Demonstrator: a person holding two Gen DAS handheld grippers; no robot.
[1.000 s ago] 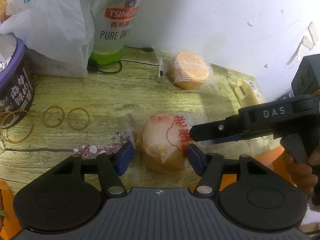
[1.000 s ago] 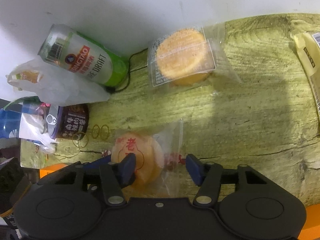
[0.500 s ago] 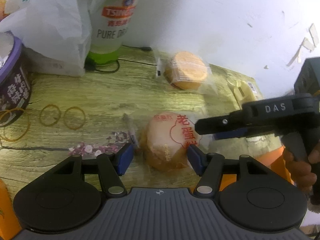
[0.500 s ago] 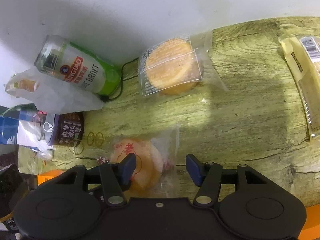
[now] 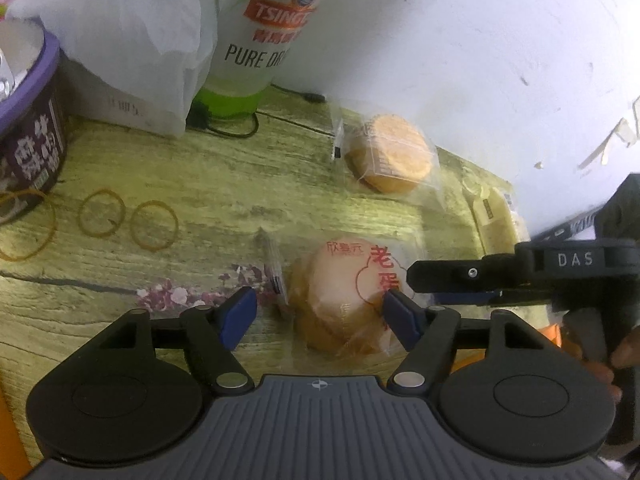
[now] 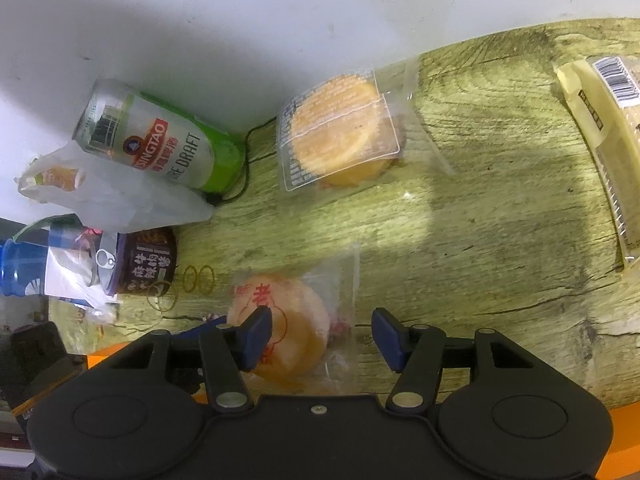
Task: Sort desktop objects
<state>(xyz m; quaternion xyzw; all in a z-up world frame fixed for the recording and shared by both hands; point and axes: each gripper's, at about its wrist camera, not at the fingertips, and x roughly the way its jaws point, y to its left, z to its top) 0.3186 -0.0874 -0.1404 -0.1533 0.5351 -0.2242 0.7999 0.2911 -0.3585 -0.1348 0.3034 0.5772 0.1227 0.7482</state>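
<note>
A round pale cake in a clear wrapper with red characters (image 5: 340,296) lies on the wood-grain table (image 5: 200,184), between the blue pads of my left gripper (image 5: 320,318). Those jaws are opening: the left pad stands clear of the wrapper and the right pad is at the cake's edge. My right gripper (image 6: 322,338) comes in from the right, and one black finger (image 5: 460,276) reaches over the cake's right side. In the right wrist view the same cake (image 6: 288,328) sits by the left pad, and the right pad is off the wrapper.
A second wrapped cake (image 5: 388,156) lies near the wall, with a yellow wrapped snack (image 5: 496,216) to its right. A green beer can (image 5: 260,32), white plastic bag (image 5: 120,32), purple tin (image 5: 28,120) and rubber bands (image 5: 154,224) fill the left. A hand (image 5: 624,352) holds the right gripper.
My left gripper's jaws have spread wider, and the left pad has come away from the cake's wrapper. The right gripper has stayed beside the cake.
</note>
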